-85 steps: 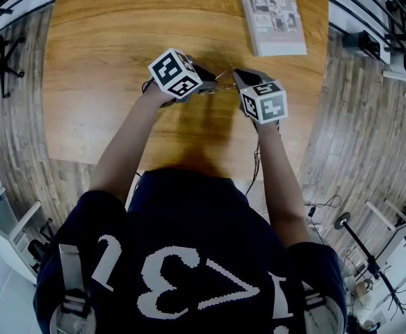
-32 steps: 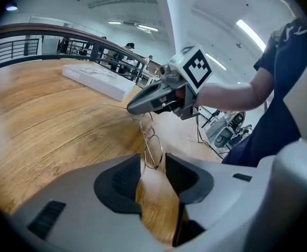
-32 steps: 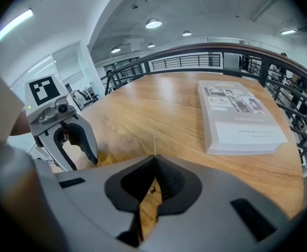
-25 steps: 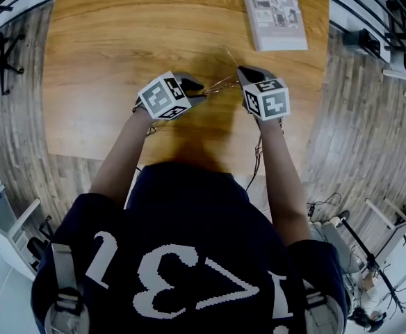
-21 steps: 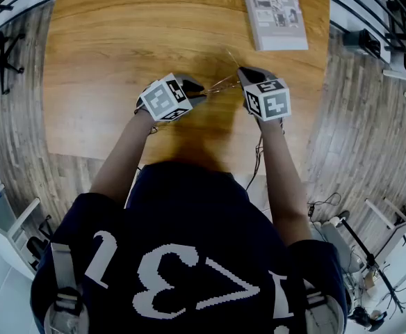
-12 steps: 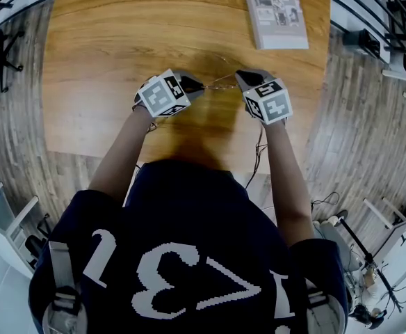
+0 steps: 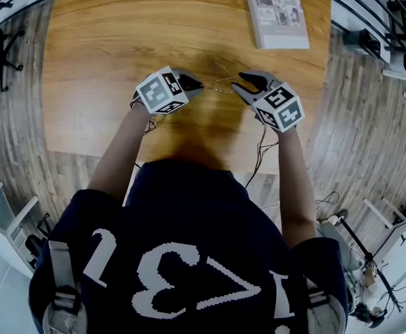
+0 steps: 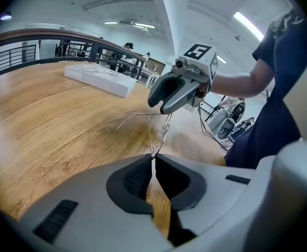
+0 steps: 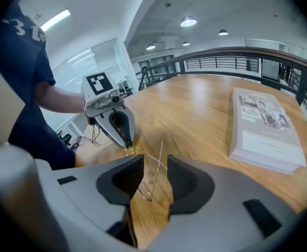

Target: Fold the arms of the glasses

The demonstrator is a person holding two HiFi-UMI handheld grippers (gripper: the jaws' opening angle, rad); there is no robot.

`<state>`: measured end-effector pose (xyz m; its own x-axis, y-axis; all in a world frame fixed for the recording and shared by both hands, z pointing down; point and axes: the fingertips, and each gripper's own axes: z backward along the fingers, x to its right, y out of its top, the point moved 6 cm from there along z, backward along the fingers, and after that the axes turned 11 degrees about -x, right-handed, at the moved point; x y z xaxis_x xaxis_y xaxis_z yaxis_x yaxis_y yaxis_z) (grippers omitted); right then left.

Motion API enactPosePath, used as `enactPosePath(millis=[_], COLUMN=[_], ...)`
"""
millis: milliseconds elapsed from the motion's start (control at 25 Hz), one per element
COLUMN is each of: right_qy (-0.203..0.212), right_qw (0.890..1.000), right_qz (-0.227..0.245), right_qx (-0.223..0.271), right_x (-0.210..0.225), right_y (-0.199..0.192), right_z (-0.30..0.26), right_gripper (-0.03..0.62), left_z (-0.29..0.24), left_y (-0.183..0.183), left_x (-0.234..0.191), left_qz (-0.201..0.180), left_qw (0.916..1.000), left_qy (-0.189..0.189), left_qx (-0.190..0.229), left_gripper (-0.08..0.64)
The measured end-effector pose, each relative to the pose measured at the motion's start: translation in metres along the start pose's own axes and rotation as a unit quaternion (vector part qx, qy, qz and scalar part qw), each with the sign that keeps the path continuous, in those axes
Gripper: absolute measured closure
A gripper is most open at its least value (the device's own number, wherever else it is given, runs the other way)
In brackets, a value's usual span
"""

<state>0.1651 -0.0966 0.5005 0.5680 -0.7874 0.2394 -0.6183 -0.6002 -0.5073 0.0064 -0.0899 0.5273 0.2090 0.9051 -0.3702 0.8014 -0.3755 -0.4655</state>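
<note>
The thin wire-frame glasses (image 7: 221, 82) hang just above the wooden table (image 7: 112, 40), between my two grippers. My left gripper (image 7: 197, 86) has just been closing and now pinches one end of the frame; in the left gripper view the wire runs straight into its shut jaws (image 8: 153, 159). My right gripper (image 7: 236, 82) has just been opening. One glasses arm (image 9: 154, 175) lies loose in the gap between the right gripper (image 9: 155, 164) pads, touching neither. In the right gripper view the left gripper (image 9: 125, 136) holds the far end.
A grey book (image 7: 276, 12) lies flat at the table's far right, also in the right gripper view as the book (image 9: 266, 130). A railing and wooden floor surround the table. The near table edge is just below my hands.
The right gripper's jaws opened, let go of the glasses, and it rolled and drew slightly right. The left gripper's jaws closed onto the frame; it stayed in place.
</note>
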Motion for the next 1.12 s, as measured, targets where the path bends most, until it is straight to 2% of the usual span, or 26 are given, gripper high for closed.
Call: enactPosePath(millis=[120,200,360,440,640,760,960,1120], right_qy=[0.044,0.048,-0.037,-0.064,-0.083,-0.088,-0.086,-0.078], right_qw=[0.999,0.996,0.982,0.975,0.967,0.965,0.962,0.957], right_qz=[0.022,0.070,0.152,0.175,0.212,0.220,0.233,0.254], right_qx=[0.016,-0.012,-0.107,-0.121,-0.112,-0.113,-0.116,-0.119], right_x=[-0.007,-0.015,-0.020,-0.022,-0.030,-0.029,-0.031,-0.037], right_y=[-0.008,-0.019,-0.042,-0.045,-0.037,-0.037,-0.035,-0.032], right_z=[0.014,0.017,0.005,0.000,-0.004,-0.004,-0.004,-0.006], right_gripper=[0.393,0.368,0.368,0.378,0.415,0.483,0.494,0.480], left_z=[-0.001,-0.001,-0.003,-0.004,-0.006,-0.007,-0.008,-0.009], left_y=[0.000,0.001,0.001,0.001,-0.001,-0.001,-0.002,0.000], left_x=[0.002,0.003,0.005,0.007,0.011,0.013,0.018,0.022], left_qz=[-0.009,-0.013,-0.026,-0.034,-0.053,-0.062,-0.084,-0.097], left_qw=[0.9999,0.9999,0.9996,0.9994,0.9982,0.9976,0.9957,0.9946], left_qy=[0.003,0.005,0.002,-0.004,-0.004,-0.006,-0.013,-0.020], left_qx=[-0.005,-0.007,-0.008,-0.011,-0.028,-0.031,-0.036,-0.033], left_gripper=[0.528,0.528,0.528,0.528,0.528,0.528,0.528,0.528])
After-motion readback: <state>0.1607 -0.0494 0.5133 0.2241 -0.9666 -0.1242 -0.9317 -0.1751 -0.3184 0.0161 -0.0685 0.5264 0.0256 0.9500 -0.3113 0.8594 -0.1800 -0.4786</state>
